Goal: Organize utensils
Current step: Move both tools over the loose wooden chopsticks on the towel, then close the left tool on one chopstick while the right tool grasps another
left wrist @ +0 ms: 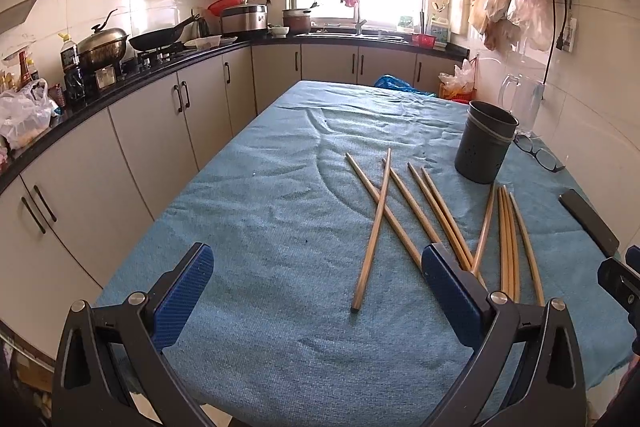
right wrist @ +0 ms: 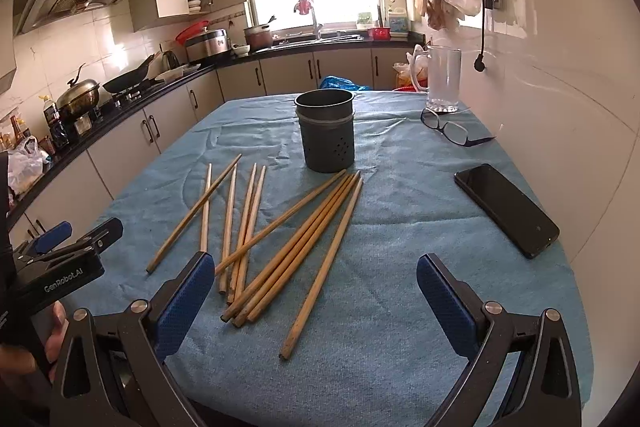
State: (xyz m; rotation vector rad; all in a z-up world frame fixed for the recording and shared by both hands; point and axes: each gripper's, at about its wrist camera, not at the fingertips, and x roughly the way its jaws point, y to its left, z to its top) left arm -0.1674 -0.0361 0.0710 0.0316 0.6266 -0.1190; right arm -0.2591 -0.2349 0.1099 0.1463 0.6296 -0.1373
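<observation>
Several wooden chopsticks (left wrist: 376, 227) lie scattered on the blue tablecloth (left wrist: 260, 211), also in the right wrist view (right wrist: 308, 239). A dark grey perforated utensil holder (left wrist: 486, 143) stands upright and empty behind them; it shows in the right wrist view too (right wrist: 326, 131). My left gripper (left wrist: 318, 267) is open and empty, near the table's front edge, left of the chopsticks. My right gripper (right wrist: 314, 275) is open and empty, hovering over the near ends of the chopsticks. The left gripper also shows at the left of the right wrist view (right wrist: 76, 239).
A black phone (right wrist: 506, 209) lies at the right on the cloth. Eyeglasses (right wrist: 448, 127) and a glass mug (right wrist: 442, 79) stand at the back right by the wall. Kitchen counter with pots (left wrist: 104, 47) runs along the left.
</observation>
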